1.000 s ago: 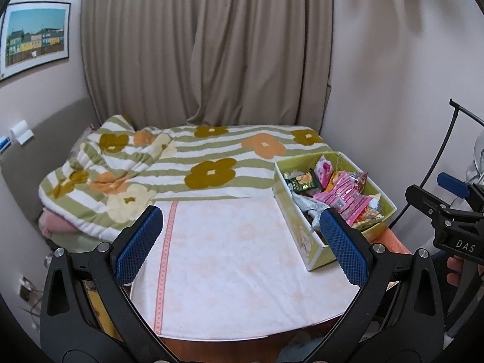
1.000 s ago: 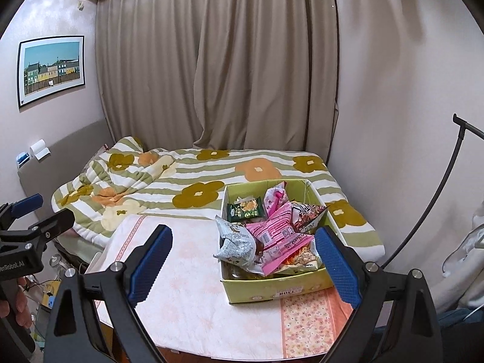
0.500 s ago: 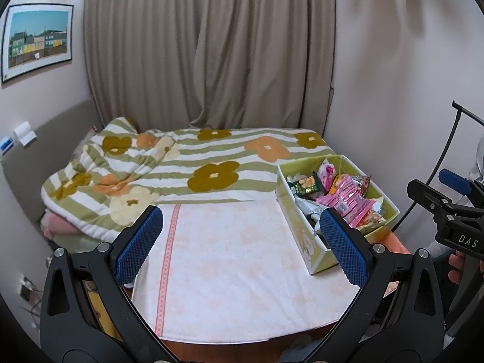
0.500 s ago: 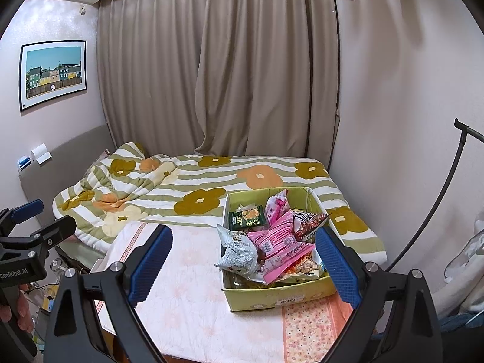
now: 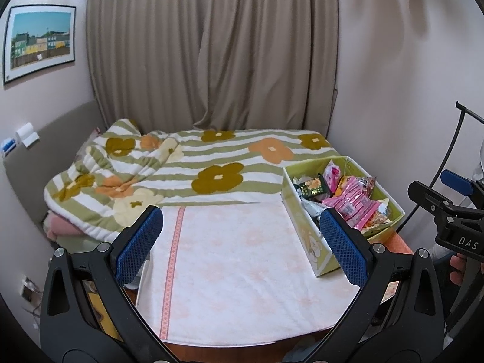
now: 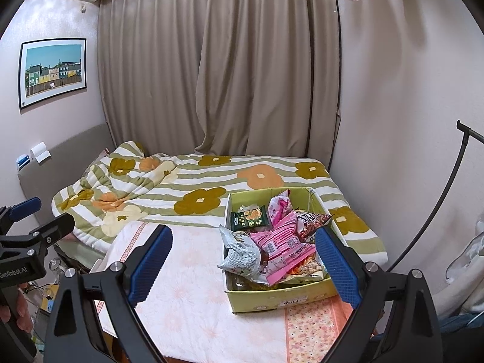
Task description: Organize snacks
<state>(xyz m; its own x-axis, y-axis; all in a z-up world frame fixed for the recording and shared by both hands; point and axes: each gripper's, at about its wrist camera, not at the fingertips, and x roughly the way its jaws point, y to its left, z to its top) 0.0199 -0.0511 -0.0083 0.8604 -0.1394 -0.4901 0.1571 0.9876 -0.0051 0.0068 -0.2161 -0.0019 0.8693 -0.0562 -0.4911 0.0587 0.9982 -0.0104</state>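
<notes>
A yellow-green cardboard box (image 6: 273, 299) full of snack packets stands on the right of a table with a pale floral cloth (image 6: 193, 296). In it lie a pink packet (image 6: 279, 243), a grey-white packet (image 6: 240, 254), a dark green packet (image 6: 248, 217) and a brown packet (image 6: 311, 222). The box also shows in the left wrist view (image 5: 311, 239). My right gripper (image 6: 242, 264) is open and empty, held above the table in front of the box. My left gripper (image 5: 242, 248) is open and empty, above the cloth to the left of the box.
A bed with a green-striped flower quilt (image 5: 193, 163) lies right behind the table. Beige curtains (image 6: 242, 75) hang at the back. A black stand (image 6: 447, 199) curves up by the right wall. The table's front edge (image 5: 227, 348) is close below me.
Both grippers have risen and drawn back a little, so the table and box sit lower in both views. The jaws have stayed open. Nothing in the box has moved.
</notes>
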